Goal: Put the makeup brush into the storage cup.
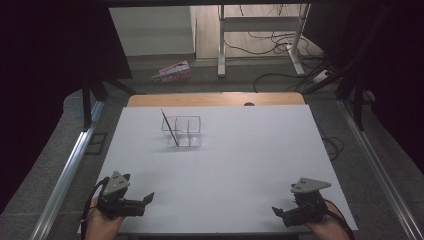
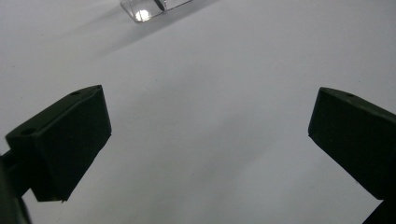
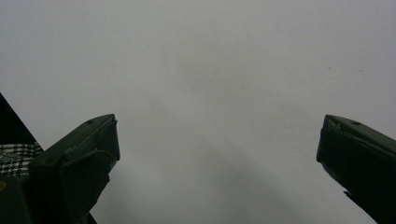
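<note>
Organizer (image 1: 181, 131) well beyond hand-held gripper (image 1: 146, 199)

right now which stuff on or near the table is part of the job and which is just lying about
Part of the job:
clear plastic divided box
thin dark stick leaning in it
left gripper, open
right gripper, open

Just lying about:
pink and white packet on the floor
black cables on the floor

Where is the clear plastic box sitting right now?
In the high view the clear plastic box stands on the white table, left of centre toward the far edge, a thin dark stick leaning in it, well ahead of both grippers.
</note>
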Tool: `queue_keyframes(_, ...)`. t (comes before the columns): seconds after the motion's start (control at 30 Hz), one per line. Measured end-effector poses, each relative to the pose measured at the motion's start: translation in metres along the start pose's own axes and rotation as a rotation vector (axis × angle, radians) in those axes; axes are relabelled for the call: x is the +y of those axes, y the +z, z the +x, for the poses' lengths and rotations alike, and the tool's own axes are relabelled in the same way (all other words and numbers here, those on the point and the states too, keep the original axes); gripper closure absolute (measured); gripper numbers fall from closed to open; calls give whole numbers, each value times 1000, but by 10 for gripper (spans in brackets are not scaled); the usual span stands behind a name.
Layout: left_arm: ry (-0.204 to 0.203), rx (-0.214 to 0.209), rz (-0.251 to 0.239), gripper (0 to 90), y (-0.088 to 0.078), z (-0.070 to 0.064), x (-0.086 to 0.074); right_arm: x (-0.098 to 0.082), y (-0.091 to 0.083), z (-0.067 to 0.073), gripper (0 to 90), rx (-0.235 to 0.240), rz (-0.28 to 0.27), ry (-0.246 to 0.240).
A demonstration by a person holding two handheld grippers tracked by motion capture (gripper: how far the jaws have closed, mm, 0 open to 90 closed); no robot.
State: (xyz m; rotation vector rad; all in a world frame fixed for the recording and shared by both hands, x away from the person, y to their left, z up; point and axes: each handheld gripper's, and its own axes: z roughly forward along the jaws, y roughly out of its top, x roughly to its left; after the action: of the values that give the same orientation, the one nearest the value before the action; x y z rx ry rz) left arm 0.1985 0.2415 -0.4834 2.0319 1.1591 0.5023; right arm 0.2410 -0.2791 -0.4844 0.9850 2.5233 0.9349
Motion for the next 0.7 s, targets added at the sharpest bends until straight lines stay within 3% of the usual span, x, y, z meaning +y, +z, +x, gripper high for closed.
queue_keyframes(0.7,-6,42,19,0,-13,1,-17,0,-1,-1,0,-3,-1,3)
